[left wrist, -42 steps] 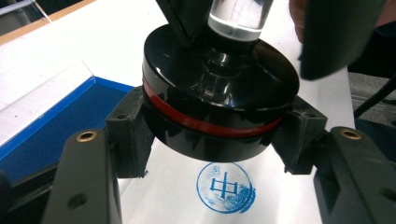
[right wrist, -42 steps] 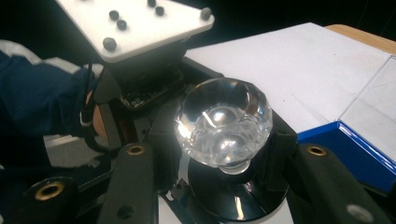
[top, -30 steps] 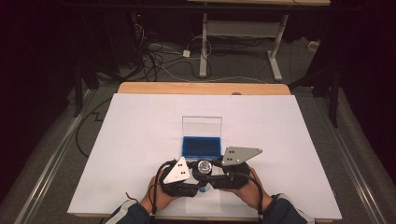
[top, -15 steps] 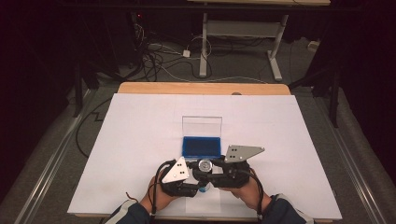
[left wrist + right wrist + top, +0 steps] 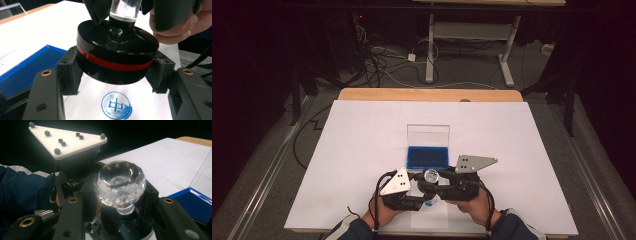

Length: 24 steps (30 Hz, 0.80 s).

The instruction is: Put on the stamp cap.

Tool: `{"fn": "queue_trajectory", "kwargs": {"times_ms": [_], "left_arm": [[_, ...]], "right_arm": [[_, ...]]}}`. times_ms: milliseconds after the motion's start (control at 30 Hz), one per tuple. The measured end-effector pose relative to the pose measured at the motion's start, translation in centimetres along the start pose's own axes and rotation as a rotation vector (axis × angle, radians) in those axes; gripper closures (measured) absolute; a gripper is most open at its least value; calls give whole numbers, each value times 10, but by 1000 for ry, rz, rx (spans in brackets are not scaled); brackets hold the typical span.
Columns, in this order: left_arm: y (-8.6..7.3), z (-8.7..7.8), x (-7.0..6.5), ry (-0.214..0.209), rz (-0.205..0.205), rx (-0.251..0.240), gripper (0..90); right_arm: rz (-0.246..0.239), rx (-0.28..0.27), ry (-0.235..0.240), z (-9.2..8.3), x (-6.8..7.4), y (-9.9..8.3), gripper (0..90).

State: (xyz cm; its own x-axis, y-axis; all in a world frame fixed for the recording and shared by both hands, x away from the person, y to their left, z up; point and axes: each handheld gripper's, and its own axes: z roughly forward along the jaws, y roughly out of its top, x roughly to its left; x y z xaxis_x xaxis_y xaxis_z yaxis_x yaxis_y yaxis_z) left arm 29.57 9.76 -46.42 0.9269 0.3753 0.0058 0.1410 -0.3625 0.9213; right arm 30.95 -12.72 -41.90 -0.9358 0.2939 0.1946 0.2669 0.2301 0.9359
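**A:** What have your left tongs [image 5: 113,75] got hold of?

**B:** The stamp [image 5: 116,53] — a round black body with a red band. Your two left jaws are closed on its sides, one pad pressing each flank, and the stamp hangs clear of the paper. Under it, on the white sheet [image 5: 362,150] that covers the bench, sits a round blue print [image 5: 116,105] with a character inside a ring.

**A:** And your right tongs [image 5: 120,202]?

**B:** Closed too, on the same stamp, higher up — your jaws sit at either side of the clear stem below the faceted crystal knob [image 5: 119,182]. From above, both tongs meet near the front edge of the bench, with the knob [image 5: 430,175] glinting between the two grey three-cornered plates.

**A:** Where does that put the stamp against the ink pad?

**B:** Just on your side of it. The blue ink pad [image 5: 427,156] lies open near the middle of the sheet, its clear lid [image 5: 428,135] standing upright behind it. In the left gripper view the pad's blue tray lies just to the left of the stamp, beside the print.
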Motion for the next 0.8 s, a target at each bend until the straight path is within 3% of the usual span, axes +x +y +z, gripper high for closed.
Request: {"fn": "queue_trajectory", "kwargs": {"times_ms": [533,800], "left_arm": [[1,3,0,3,26,42,357],[-1,5,2,17,25,75,324]], "right_arm": [[-65,62,-38,3,4,2,589],[-78,66,-59,2,3,2,589]]}}
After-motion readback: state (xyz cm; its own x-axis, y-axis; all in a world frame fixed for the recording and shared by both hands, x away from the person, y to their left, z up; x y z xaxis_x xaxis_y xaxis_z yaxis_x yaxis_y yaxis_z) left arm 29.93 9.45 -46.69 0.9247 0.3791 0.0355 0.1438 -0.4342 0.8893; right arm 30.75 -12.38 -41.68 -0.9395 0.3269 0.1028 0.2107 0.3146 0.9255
